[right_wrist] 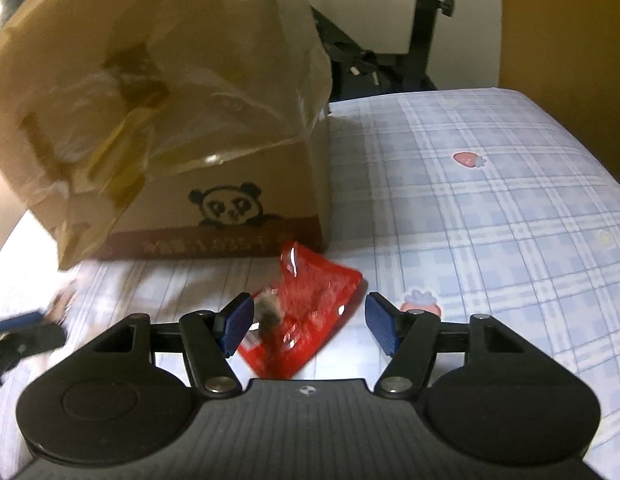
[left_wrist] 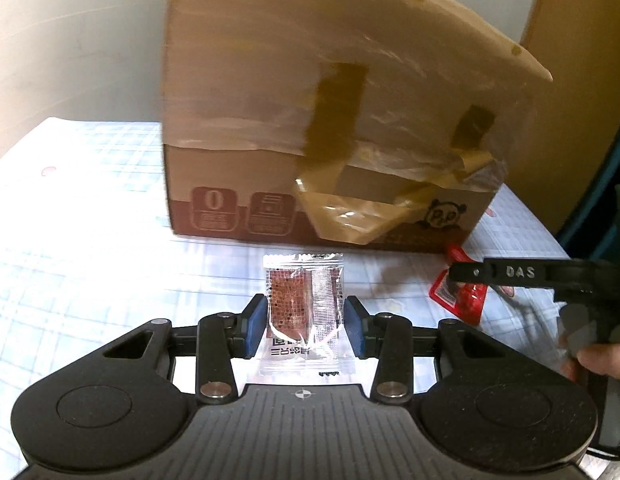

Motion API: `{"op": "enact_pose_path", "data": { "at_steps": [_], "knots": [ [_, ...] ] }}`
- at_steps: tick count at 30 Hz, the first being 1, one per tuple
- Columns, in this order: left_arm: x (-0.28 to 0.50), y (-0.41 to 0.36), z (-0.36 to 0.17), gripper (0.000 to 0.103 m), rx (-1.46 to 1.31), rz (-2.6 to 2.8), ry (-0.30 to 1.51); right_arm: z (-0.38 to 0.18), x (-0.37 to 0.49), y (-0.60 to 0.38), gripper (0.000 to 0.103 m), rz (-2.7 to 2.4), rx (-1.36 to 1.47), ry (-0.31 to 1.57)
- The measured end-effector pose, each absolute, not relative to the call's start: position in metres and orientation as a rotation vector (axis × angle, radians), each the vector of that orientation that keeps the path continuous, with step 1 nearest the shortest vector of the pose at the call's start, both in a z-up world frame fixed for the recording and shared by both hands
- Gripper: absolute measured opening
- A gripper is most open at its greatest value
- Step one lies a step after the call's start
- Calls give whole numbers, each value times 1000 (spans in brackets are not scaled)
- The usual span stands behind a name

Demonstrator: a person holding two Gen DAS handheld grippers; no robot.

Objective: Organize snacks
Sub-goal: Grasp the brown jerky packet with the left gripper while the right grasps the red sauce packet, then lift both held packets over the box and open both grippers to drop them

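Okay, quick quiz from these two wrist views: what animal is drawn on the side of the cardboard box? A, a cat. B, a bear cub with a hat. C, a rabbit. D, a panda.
D: the cardboard box carries a black-and-white panda drawing on its lower side, just behind the red snack packet lying on the checked cloth.

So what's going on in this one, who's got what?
A person is sorting snack packets with a handheld claw in each hand. The left claw is closed on a clear snack packet in front of the cardboard box. The right claw straddles a red snack packet lying on the checked cloth by the box's corner; its pads don't look pressed on it yet.
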State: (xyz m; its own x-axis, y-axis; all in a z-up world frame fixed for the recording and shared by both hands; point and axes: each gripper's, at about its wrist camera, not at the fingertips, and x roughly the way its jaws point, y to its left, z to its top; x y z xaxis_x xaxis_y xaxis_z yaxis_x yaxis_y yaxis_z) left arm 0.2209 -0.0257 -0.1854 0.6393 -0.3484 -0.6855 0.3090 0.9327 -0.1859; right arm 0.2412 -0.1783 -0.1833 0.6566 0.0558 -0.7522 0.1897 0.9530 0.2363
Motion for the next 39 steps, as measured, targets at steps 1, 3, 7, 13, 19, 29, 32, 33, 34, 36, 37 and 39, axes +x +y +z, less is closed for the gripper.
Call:
{"op": "enact_pose_path", "data": {
  "at_steps": [1,3,7,13,19,29,32,33,34,36,37,39],
  "knots": [
    [220,-23,-185,44,-60,-372,792,-183,245,-177,65,-89,307,856],
    [219,-18,-184,44,-75,-367,792,-183,252,-174,66,-109,297,860],
    [217,-9,-184,44,-99,-360,794,-182,263,-164,67,-135,259,865],
    [210,2,-178,44,-120,-362,790,-186,258,-139,63,-168,86,862],
    [206,0,-180,44,-119,-374,788,-185,242,-137,58,-184,114,849],
    [197,2,-165,44,-120,-377,752,-166,200,-143,52,-104,197,804],
    [197,1,-150,44,-114,-392,714,-148,186,-141,52,-67,181,745],
    [197,1,-144,44,-112,-398,701,-140,185,-142,52,-55,173,721],
    [198,1,-136,44,-110,-408,684,-132,182,-141,52,-45,166,699],
    [201,1,-118,44,-100,-421,641,-113,178,-140,52,-19,157,646],
    [202,0,-109,44,-95,-427,621,-105,177,-141,52,-8,152,622],
    [206,0,-90,44,-87,-441,580,-84,175,-141,52,15,137,565]
  ]
}}
